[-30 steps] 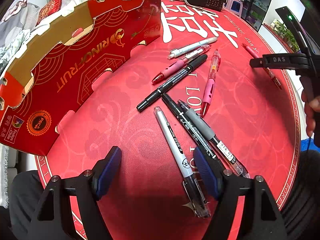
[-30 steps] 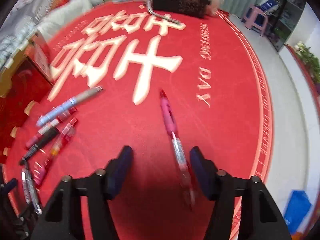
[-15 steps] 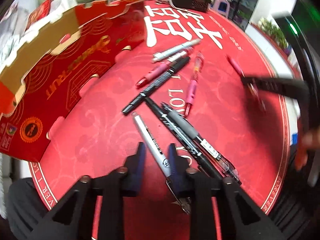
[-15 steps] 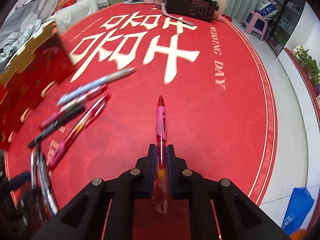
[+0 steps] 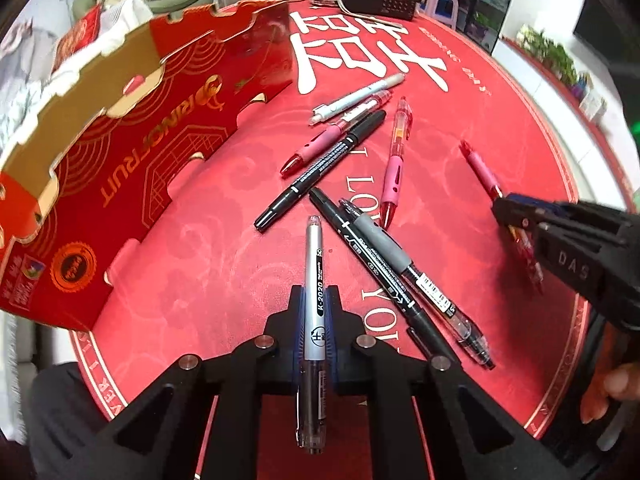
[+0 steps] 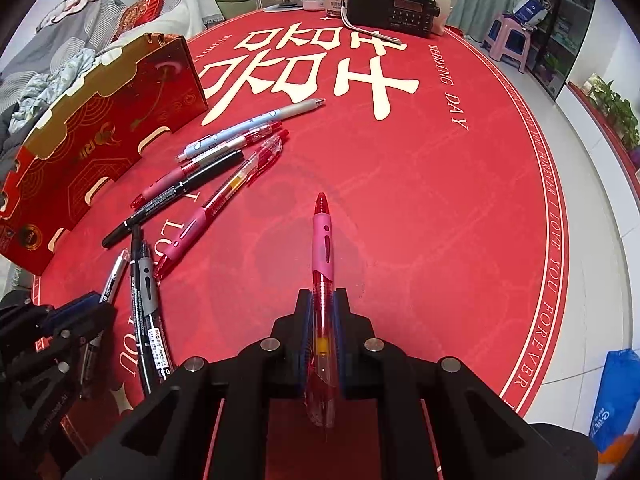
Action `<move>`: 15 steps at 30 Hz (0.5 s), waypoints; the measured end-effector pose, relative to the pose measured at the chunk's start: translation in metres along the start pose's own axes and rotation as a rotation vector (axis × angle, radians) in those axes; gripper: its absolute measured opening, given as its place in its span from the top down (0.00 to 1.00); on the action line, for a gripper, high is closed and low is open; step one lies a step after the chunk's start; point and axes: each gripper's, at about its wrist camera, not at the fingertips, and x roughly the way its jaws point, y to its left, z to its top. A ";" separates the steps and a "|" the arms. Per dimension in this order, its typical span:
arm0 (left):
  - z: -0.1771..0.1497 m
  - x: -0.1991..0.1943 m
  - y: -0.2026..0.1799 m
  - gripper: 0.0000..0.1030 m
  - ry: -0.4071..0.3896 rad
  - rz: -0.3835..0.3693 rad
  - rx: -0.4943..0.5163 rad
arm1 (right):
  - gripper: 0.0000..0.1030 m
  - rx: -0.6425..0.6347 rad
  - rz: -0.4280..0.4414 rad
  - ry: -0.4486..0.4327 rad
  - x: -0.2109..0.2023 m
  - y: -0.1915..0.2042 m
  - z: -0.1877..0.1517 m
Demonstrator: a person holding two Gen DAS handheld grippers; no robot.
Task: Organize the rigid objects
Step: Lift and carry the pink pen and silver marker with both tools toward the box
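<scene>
My left gripper [image 5: 314, 296] is shut on a silver and black K-2020 pen [image 5: 313, 264] that points away along the fingers. My right gripper [image 6: 322, 300] is shut on a pink and red gel pen [image 6: 322, 248]; it shows in the left wrist view [image 5: 505, 210] too, at the right. Several loose pens lie on the red tablecloth: a black marker [image 5: 320, 168], two black pens [image 5: 384, 256], a pink pen [image 5: 394, 164], a red pen [image 5: 336, 134] and a white pen [image 5: 356, 98]. A red cardboard box [image 5: 132, 152] stands open at the left.
A black radio [image 6: 390, 10], jars and clutter stand at the table's far edge. The round table's edge [image 6: 560, 280] curves along the right, with tiled floor and a pink stool [image 6: 508, 36] beyond. Bedding lies behind the box.
Both grippers have closed from open: the left on the silver pen, the right on the pink pen. The silver pen now lies straight along the left fingers.
</scene>
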 end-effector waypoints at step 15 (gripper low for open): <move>-0.006 -0.006 0.014 0.91 0.025 -0.056 -0.069 | 0.89 -0.021 0.044 0.025 -0.010 0.012 -0.018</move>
